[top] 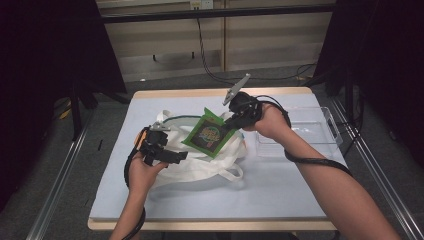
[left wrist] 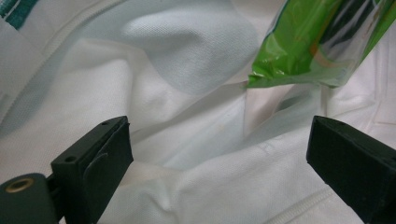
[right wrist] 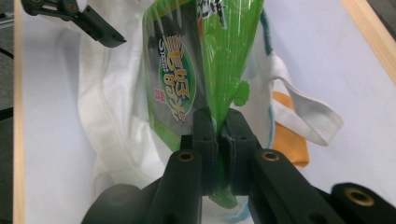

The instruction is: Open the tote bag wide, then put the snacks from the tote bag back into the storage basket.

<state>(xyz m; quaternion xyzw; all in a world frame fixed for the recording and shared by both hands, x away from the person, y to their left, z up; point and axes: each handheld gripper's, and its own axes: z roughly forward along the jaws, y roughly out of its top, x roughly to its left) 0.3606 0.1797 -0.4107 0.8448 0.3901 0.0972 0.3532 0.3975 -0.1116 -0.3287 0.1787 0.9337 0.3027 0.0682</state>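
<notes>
A green snack packet [top: 206,135] hangs tilted over a white cloth bag [top: 200,167] in the middle of the table. My right gripper [top: 231,122] comes in from the right and is shut on the packet's upper corner. In the right gripper view its pads pinch the crinkled foil edge of the packet [right wrist: 205,60], with the gripper [right wrist: 219,126] above the bag [right wrist: 112,107]. My left gripper [top: 167,150] rests at the bag's left side, open. In the left gripper view its jaws stand wide over white fabric [left wrist: 187,60], gripper [left wrist: 217,140] holding nothing, and the packet's lower end [left wrist: 303,42] hangs ahead.
A clear plastic tray [top: 320,131] sits at the table's right, behind my right hand. The bag's strap [right wrist: 308,116] and an orange patch [right wrist: 287,135] lie on the pale mat [top: 280,185]. The wooden table edge runs along the front and back.
</notes>
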